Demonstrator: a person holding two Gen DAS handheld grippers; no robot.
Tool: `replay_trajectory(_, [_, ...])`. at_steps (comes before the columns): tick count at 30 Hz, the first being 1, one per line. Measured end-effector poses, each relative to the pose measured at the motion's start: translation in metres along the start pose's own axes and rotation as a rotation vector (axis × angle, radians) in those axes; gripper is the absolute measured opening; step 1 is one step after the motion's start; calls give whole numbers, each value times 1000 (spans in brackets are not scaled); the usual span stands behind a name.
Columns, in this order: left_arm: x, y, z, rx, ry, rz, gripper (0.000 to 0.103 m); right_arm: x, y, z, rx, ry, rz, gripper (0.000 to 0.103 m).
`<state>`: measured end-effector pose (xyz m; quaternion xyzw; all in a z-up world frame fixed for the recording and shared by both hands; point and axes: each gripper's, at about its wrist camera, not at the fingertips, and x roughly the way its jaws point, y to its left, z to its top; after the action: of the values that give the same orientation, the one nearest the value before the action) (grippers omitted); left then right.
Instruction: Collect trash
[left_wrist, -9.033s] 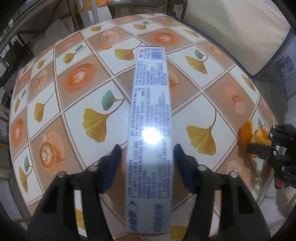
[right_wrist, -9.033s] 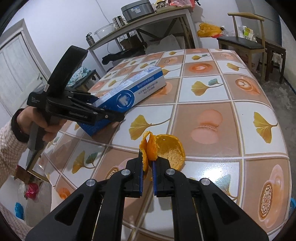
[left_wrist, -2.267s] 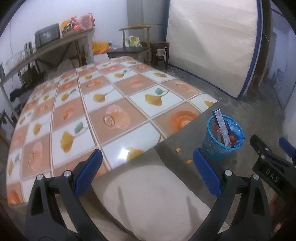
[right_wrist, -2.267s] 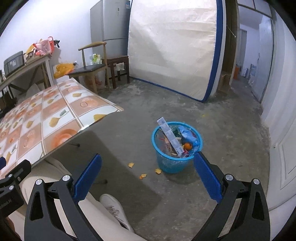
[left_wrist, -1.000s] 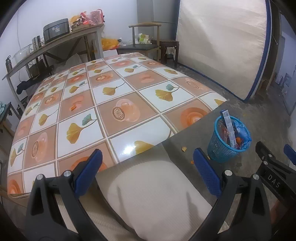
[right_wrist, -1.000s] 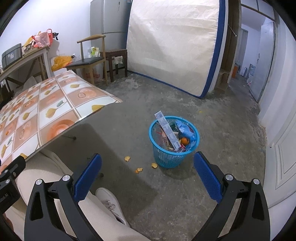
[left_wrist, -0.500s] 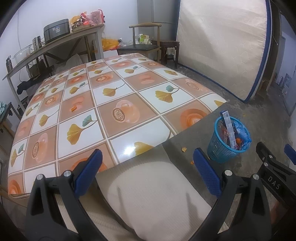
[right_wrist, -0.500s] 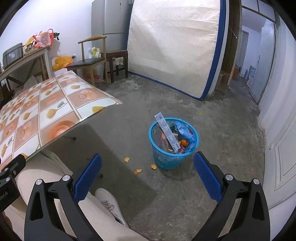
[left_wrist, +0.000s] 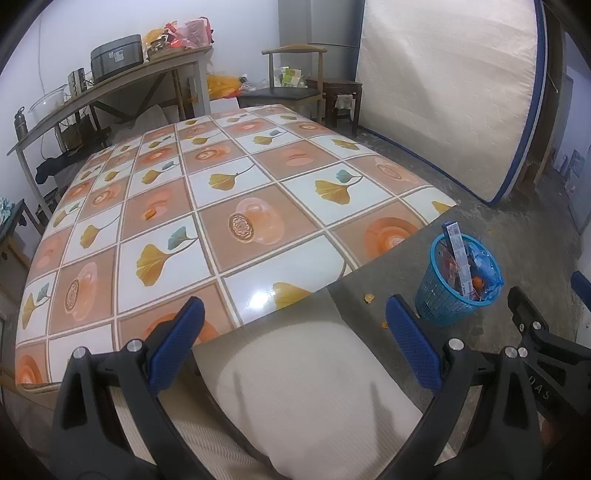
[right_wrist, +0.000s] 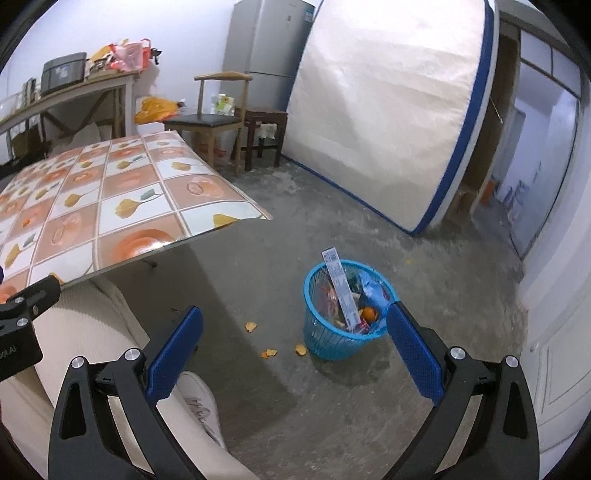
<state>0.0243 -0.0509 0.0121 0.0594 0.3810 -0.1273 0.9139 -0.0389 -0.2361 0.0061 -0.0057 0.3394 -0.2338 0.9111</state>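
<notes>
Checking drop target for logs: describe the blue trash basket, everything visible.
The blue trash basket is round, tapered, of plastic mesh with a solid rim. It stands upright on the concrete floor, off the table's corner, and is filled past the rim. A long printed carton leans out of it, beside a blue wrapper and orange peel. Small peel scraps lie on the floor beside it. Neither gripper touches it.

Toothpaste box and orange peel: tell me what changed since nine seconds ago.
Both were let go. The toothpaste box now stands tilted in the blue trash basket on the floor, orange peel beside it. The left gripper and right gripper are open and empty. One small orange scrap remains on the table.
</notes>
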Motion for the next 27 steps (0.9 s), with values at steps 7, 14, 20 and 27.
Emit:
replay_trajectory(7, [0,1,0,-3,1,0,95,-1,-3,2,-2,-7,-1,97])
replay_trajectory(14, [1,2,-1,-11,0,4,95,-2,-5,2,2,-3,1,97])
replay_trajectory(20, [1,1,-2,-12,5,6,95,-2,-6,1,7,-2,1,97])
replay_trajectory(27, [1,0,-3,-15,8,10,95,-1,-6,1,7,-1,2,97])
